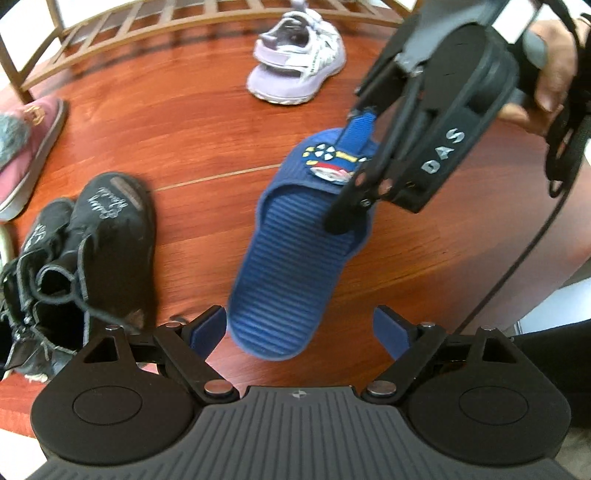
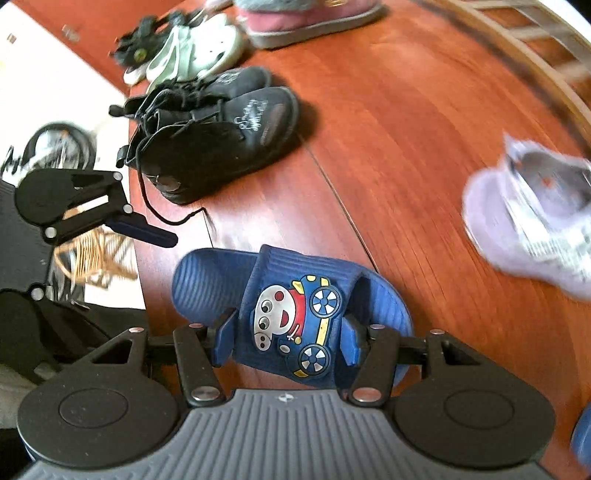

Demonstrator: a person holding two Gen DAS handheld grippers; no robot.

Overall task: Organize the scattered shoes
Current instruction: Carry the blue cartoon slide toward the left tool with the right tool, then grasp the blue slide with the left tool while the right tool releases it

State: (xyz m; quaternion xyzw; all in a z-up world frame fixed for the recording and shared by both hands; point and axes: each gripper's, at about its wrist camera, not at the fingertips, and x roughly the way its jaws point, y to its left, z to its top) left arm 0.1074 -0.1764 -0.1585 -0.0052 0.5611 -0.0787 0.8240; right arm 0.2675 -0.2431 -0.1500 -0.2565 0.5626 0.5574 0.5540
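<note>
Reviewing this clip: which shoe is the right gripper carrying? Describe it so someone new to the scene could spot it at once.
Above the red wooden floor, right of the black boots, the right gripper has its jaws shut across the strap of a blue slipper. It alone is ribbed blue with a cartoon car patch; the lilac sneaker and pink slipper lie on the floor.

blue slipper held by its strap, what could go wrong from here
1. The right gripper pinches only the cartoon strap of the blue slipper, whose heel hangs loose, so it could swing or slip out.
2. The open left gripper sits right under the heel and may bump it.
3. The black boots and lilac sneaker lie close by, so a swinging slipper might knock them.
</note>
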